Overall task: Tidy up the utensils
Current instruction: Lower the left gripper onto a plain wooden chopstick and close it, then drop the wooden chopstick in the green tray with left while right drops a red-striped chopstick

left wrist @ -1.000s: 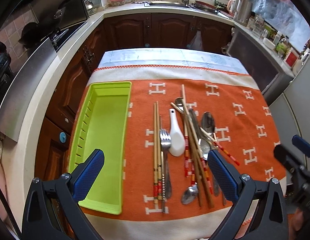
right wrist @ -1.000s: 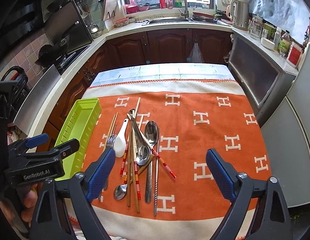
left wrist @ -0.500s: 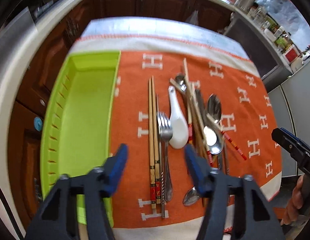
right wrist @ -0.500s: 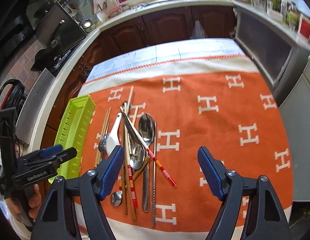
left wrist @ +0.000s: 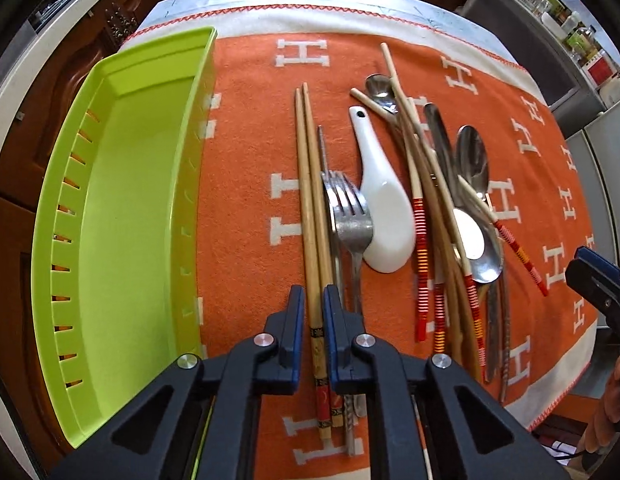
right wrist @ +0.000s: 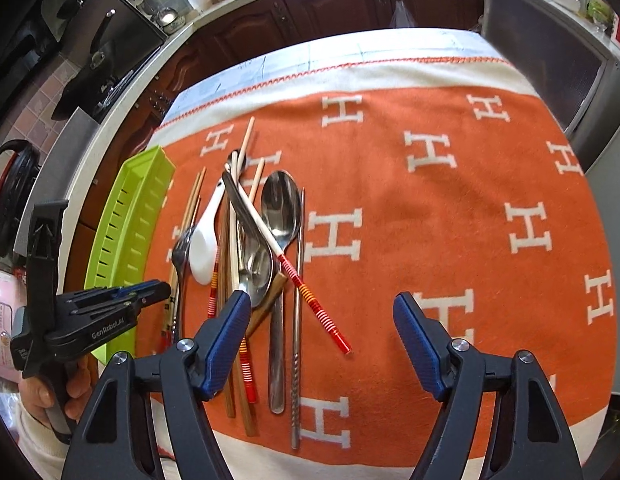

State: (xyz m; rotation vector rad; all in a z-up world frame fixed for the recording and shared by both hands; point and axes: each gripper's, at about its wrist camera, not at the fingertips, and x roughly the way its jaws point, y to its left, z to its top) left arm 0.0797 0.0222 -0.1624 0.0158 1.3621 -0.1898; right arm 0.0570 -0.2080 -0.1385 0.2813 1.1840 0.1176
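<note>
The green tray (left wrist: 122, 216) lies at the tabletop's left edge, interior unobstructed. Just right of it, the left gripper (left wrist: 314, 300) fingers have just been closing onto the wooden chopsticks (left wrist: 310, 184) near their decorated ends: light, stiff, likely slippery. The right gripper (right wrist: 322, 312) hovers open above the spoon pile (right wrist: 266, 240).

left wrist: steep, close | right wrist: steep, higher | shared: utensils (left wrist: 390, 216) (orange cloth (right wrist: 430, 216))

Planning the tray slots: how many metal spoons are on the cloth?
3 show: a small spoon farthest away, a large spoon rightmost, and a third spoon nearer, under chopsticks. More may be hidden in the pile.
</note>
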